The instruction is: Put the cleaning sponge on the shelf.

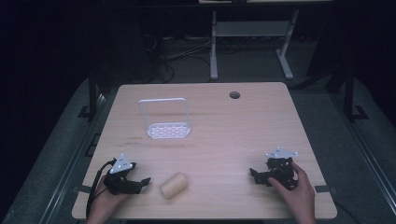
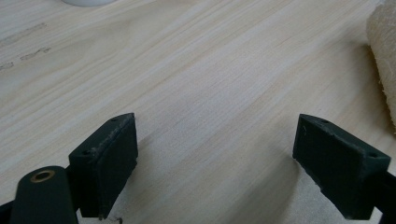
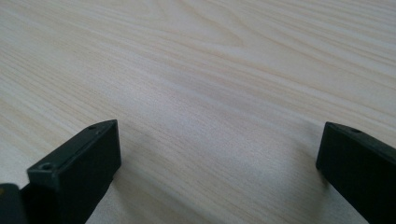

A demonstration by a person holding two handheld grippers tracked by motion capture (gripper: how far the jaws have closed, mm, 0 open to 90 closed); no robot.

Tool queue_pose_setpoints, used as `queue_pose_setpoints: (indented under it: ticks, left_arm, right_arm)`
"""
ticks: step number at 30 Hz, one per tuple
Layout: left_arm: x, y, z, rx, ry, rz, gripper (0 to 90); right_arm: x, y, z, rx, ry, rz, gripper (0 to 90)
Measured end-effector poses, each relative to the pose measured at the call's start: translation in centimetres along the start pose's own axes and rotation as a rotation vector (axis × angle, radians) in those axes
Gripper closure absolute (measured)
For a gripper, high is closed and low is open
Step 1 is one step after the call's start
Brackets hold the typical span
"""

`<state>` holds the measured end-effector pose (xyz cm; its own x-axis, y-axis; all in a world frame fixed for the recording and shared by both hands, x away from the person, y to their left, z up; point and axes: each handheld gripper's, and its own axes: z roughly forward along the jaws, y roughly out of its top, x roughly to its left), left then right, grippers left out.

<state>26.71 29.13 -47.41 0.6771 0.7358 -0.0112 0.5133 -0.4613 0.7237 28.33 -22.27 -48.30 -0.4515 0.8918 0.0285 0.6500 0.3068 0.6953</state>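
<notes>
So far nothing is picked up: your left hand-held gripper [image 1: 140, 183] rests on the worktop [image 1: 224, 135] with its jaws spread wide and empty, and the beige roll [image 1: 174, 185] lies just to its right, near the front edge, apart from the pads. Your right hand-held gripper [image 1: 259, 176] sits well off to the right, jaws likewise apart over bare wood. The grasp and whatever placement follows all look to be ahead. The roll is a stubby, rough-textured cylinder, soft-looking; the worktop is pale, smooth wood grain. Farther back stands a white perforated rack [image 1: 167, 122] with a tall wire frame.
</notes>
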Motion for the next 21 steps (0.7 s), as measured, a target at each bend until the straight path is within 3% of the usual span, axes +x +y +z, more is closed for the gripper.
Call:
queue_pose_setpoints:
  ticks: [7, 15, 21]
  left_arm:
    - [0.0, 0.2, -0.3, 0.013, -0.003, -0.004, 14.0]
    - [-0.1, 0.6, -1.0, -0.005, -0.001, -0.012, 14.1]
    - [-0.1, 1.0, -1.5, -0.020, -0.012, -0.045, 14.2]
  right_arm:
    - [0.0, 0.0, 0.0, 0.000, 0.004, -0.004, 0.0]
    - [0.0, 0.0, 0.0, 0.000, 0.003, -0.003, 0.0]
    - [0.0, 0.0, 0.0, 0.000, 0.004, -0.004, 0.0]
